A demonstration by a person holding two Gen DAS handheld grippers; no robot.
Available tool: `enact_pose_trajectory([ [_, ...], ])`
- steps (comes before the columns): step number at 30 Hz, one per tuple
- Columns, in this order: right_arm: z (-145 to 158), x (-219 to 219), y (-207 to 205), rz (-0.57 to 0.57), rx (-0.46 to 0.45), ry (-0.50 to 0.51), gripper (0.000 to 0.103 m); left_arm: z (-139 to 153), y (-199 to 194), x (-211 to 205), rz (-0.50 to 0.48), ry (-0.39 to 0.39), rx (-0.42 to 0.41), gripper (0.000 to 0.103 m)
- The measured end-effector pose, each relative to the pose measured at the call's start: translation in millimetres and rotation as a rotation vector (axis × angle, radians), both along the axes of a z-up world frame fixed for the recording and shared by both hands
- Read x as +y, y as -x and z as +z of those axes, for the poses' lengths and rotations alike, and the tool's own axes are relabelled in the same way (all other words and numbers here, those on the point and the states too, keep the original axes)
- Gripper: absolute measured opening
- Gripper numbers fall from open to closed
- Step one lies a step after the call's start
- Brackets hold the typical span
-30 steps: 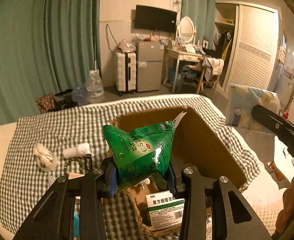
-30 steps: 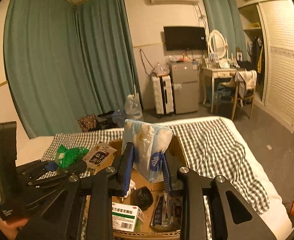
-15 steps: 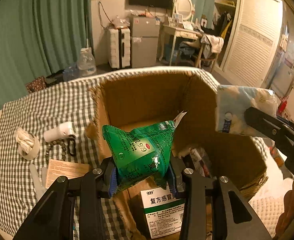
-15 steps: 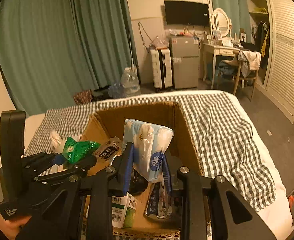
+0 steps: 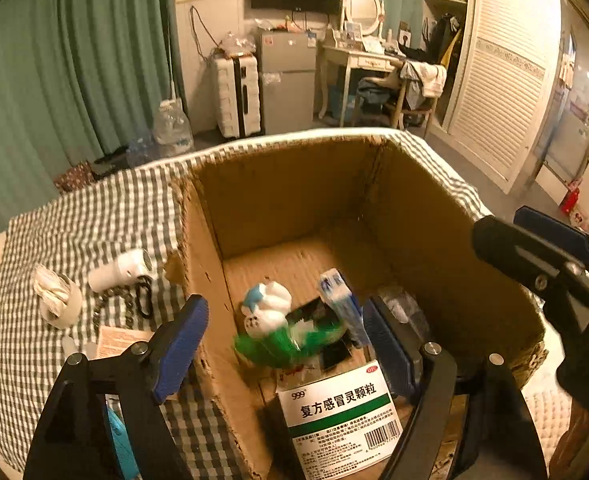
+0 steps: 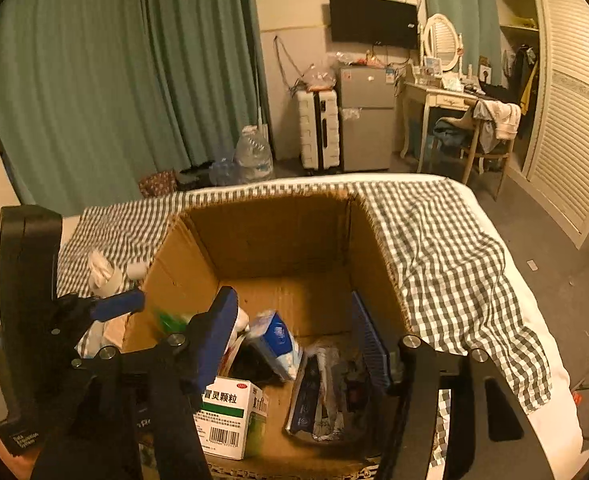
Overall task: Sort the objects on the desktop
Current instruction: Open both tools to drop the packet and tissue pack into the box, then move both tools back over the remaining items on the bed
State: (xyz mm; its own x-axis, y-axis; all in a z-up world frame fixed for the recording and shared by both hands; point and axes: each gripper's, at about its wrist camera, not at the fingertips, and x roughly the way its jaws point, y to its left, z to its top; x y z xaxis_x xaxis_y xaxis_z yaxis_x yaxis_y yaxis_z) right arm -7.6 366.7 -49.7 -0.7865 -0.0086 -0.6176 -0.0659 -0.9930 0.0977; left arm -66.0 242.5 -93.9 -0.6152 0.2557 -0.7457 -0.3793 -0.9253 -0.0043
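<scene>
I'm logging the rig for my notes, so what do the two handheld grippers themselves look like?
Both are matte black plastic. The left gripper and right gripper each have angular fingers with silver screws and ribbed blue pads. The left's boxy black body carries small white lettering, too small to read. No cables or sleeves show.

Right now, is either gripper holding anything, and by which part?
Nothing held. The left gripper and right gripper are open; the green packet and tissue pack are in the cardboard box.
</scene>
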Motion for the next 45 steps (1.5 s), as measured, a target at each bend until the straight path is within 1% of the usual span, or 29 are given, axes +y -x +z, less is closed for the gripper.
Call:
enact_pose_trajectory([
  [3, 11, 4, -8, -0.021, 0.049, 0.016, 0.058, 11, -3, -2, -0.001, -0.006, 0.014, 0.083],
  [8, 34, 4, -22, -0.058, 0.14, 0.021, 0.061, 32, -11, -10, 0.009, -0.027, 0.052, 0.087],
  [10, 44, 4, -27, -0.072, 0.177, 0.033, 0.067, 40, -14, -14, 0.012, -0.037, 0.068, 0.088],
  [11, 49, 3, -30, -0.075, 0.199, 0.038, 0.069, 46, -16, -18, 0.017, -0.042, 0.082, 0.089],
  [12, 55, 2, -34, -0.079, 0.224, 0.04, 0.072, 51, -19, -20, 0.021, -0.046, 0.092, 0.092],
  [13, 60, 1, -37, -0.082, 0.24, 0.037, 0.074, 56, -21, -23, 0.028, -0.051, 0.104, 0.096],
  [18, 80, -8, -49, -0.084, 0.306, 0.01, 0.081, 82, -31, -44, 0.062, -0.086, 0.144, 0.099],
  [20, 85, -13, -51, -0.077, 0.318, 0.017, 0.089, 94, -36, -54, 0.077, -0.082, 0.182, 0.102],
  [21, 87, -16, -53, -0.075, 0.327, 0.023, 0.097, 99, -39, -58, 0.083, -0.079, 0.199, 0.103],
  [22, 90, -18, -54, -0.075, 0.34, 0.03, 0.102, 104, -42, -64, 0.092, -0.076, 0.22, 0.103],
  [29, 99, -47, -61, -0.073, 0.398, -0.015, 0.103, 130, -57, -110, 0.163, -0.049, 0.306, 0.103],
  [33, 103, -63, -66, -0.054, 0.42, -0.022, 0.103, 136, -62, -134, 0.208, -0.027, 0.348, 0.103],
  [35, 103, -72, -65, -0.024, 0.419, -0.025, 0.103, 138, -65, -148, 0.234, -0.017, 0.368, 0.103],
  [37, 101, -85, -62, 0.019, 0.4, -0.035, 0.103, 137, -70, -162, 0.24, -0.013, 0.379, 0.103],
  [40, 96, -103, -58, 0.068, 0.374, -0.062, 0.103, 131, -71, -183, 0.265, 0.021, 0.382, 0.103],
  [43, 88, -120, -53, 0.12, 0.352, -0.076, 0.103, 120, -71, -205, 0.321, 0.06, 0.376, 0.103],
  [45, 82, -130, -50, 0.15, 0.333, -0.088, 0.103, 109, -67, -223, 0.375, 0.08, 0.355, 0.103],
])
